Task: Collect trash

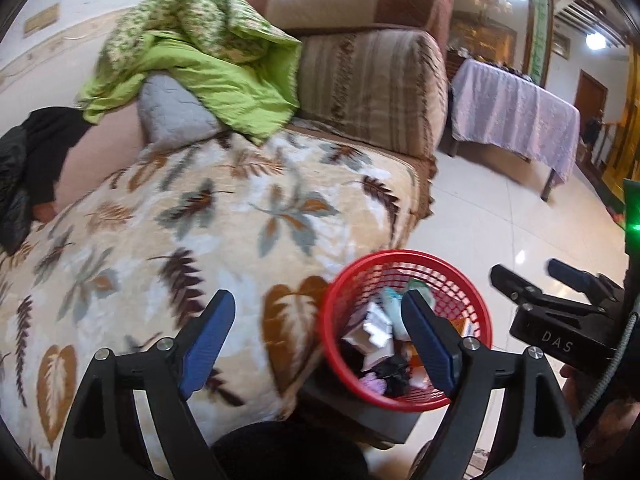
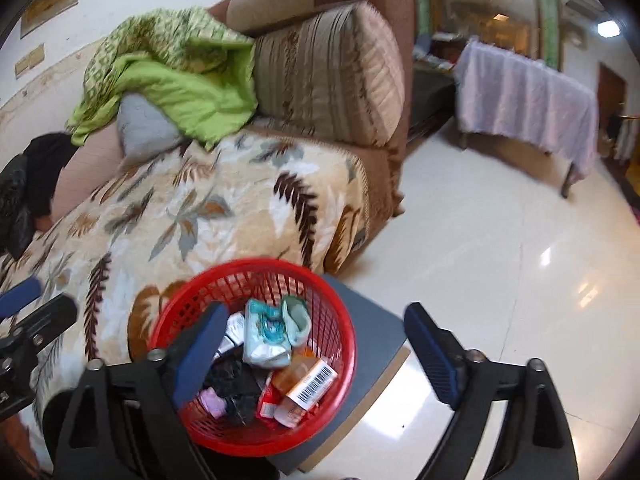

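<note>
While both jaws stood wide and empty, left gripper (image 1: 320,332) and right gripper (image 2: 316,344) hung over the round red plastic mesh basket (image 2: 192,308) of crumpled wrappers.

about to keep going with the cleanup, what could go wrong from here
1. The red basket sits on a small grey board near its edge; a knock from either open tool, left or right, might tip it.
2. The barcoded box lies high in the pile and could spill out.
</note>
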